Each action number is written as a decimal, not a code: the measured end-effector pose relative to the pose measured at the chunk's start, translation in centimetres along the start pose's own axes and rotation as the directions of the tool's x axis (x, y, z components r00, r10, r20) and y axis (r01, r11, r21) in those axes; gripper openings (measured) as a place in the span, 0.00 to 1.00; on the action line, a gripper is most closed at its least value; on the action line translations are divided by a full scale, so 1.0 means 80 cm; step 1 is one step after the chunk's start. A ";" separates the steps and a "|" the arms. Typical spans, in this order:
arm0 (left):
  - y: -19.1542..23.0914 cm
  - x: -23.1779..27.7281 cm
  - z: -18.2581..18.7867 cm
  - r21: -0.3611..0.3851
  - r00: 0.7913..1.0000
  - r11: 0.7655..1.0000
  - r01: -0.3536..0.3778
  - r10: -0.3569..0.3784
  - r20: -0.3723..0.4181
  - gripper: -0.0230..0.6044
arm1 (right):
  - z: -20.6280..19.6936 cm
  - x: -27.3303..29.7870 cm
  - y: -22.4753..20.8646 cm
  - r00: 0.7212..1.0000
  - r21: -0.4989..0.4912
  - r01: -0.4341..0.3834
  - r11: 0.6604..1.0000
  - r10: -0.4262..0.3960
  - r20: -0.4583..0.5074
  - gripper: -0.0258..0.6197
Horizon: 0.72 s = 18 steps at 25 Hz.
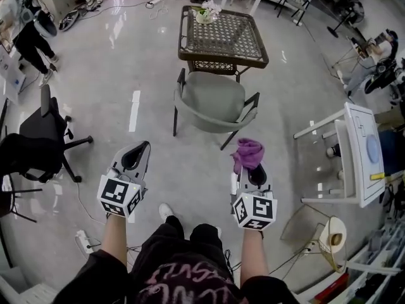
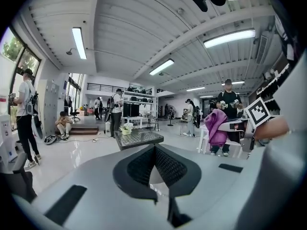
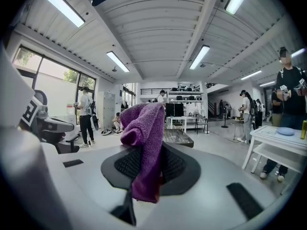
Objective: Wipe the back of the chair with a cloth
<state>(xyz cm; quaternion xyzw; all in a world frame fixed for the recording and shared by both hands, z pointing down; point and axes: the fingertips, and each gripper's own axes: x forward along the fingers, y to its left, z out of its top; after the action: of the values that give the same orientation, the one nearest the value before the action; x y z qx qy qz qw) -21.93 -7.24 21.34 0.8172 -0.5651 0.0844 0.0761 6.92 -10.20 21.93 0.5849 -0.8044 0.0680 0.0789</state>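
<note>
The person's forearms are reaching forward over a pale polished floor (image 1: 152, 170), each hand holding a gripper out ahead of the black trousers and one white shoe (image 1: 166, 211). The left gripper (image 1: 137, 154) is pointing ahead with its jaws closed together and nothing lying between them; in the left gripper view (image 2: 154, 148) the two ribbed black pads are meeting in a V with only floor showing past them. The right gripper (image 1: 254, 171) is clamping a purple cloth (image 1: 248, 152), and in the right gripper view (image 3: 153, 163) the cloth (image 3: 144, 133) is bunching up above the pads and hanging down in a fold between them. Just beyond both grippers a grey-green chair (image 1: 212, 99) with dark legs is standing on the floor, its curved back (image 1: 201, 124) turned toward the person; the cloth is hovering near the back's right end, apart from it. Behind the chair a dark wicker table (image 1: 223, 37) is carrying a small pot of pale flowers (image 1: 206, 12). A black office chair (image 1: 42, 135) is sitting off to the left and a white table (image 1: 364, 152) to the right. Farther back, several people are standing and sitting around the room.
</note>
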 end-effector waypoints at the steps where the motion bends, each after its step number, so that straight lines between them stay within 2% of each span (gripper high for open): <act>1: 0.002 0.006 -0.002 0.000 1.000 1.000 0.007 -0.007 -0.002 0.05 | -0.002 0.001 -0.003 1.000 0.006 0.012 1.000 -0.012 -0.003 0.19; 11: -0.020 0.071 -0.029 0.035 0.994 0.995 0.095 -0.093 -0.052 0.05 | -0.033 0.020 -0.041 0.998 0.013 0.058 0.998 -0.057 -0.032 0.19; 13: -0.025 0.085 -0.033 0.048 0.994 0.994 0.095 -0.092 -0.058 0.05 | -0.040 0.029 -0.053 0.998 0.020 0.056 0.998 -0.055 -0.035 0.19; 16: -0.024 0.104 -0.030 0.016 0.996 0.997 0.078 -0.078 -0.038 0.05 | -0.048 0.045 -0.066 0.998 0.030 0.042 0.999 -0.041 -0.038 0.19; 18: -0.023 0.112 -0.030 0.037 0.998 0.998 0.057 -0.056 -0.036 0.05 | -0.054 0.055 -0.071 0.999 0.023 0.020 1.000 -0.019 -0.038 0.19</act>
<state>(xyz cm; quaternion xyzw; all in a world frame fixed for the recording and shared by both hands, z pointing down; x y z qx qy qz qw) -17.24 -14.24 25.63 0.8326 -0.5385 0.1072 0.0728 11.20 -15.19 27.15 0.5924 -0.7961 0.0876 0.0877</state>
